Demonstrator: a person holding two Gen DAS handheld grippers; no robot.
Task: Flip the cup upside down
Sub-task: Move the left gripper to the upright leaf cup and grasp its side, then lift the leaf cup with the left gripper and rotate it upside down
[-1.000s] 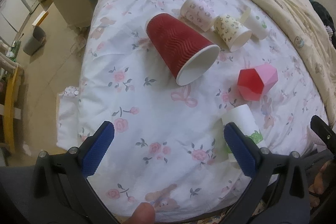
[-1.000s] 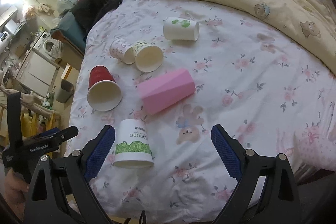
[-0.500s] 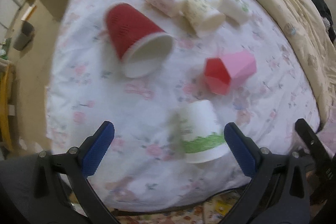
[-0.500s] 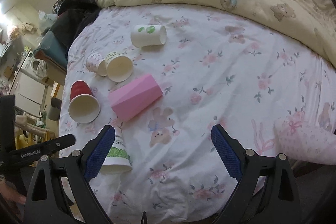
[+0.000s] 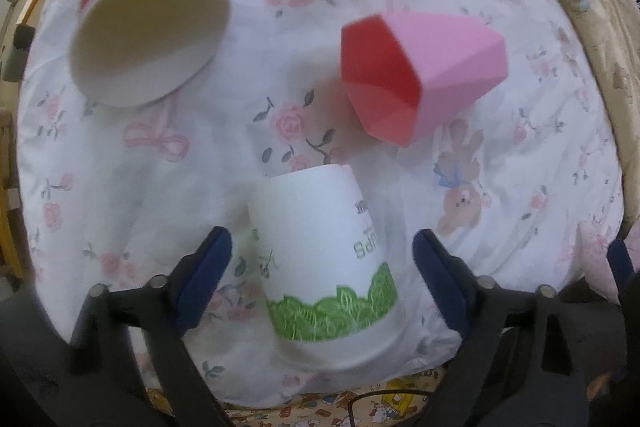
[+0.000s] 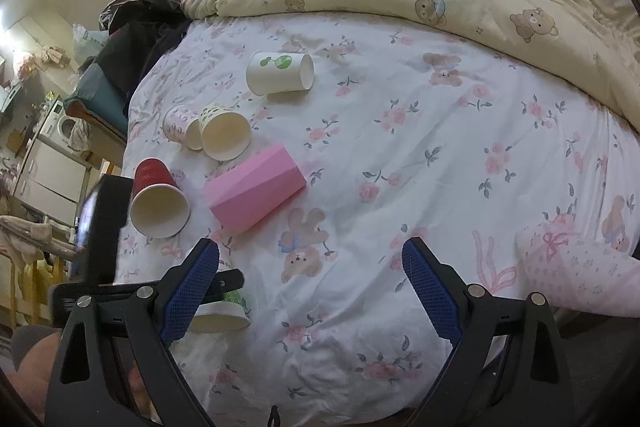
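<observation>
Left gripper [image 5: 322, 259] with jaws apart around the white green-banded cup [image 5: 326, 259] (standing mouth down near the floral sheet's [image 6: 420, 155] front edge), contact unclear, right gripper [image 6: 310, 285] spread wide over bare sheet, its left finger hiding most of that cup, 5 other cups on their sides beyond.

Light: soft indoor; we see a bright glow at the upper left of the right wrist view.
Blur: left wrist view smeared, red cup [image 5: 150, 23] soft-edged.
Sharpness: right wrist view crisp.
Edges: we see fisheye bending, dark corners.
</observation>
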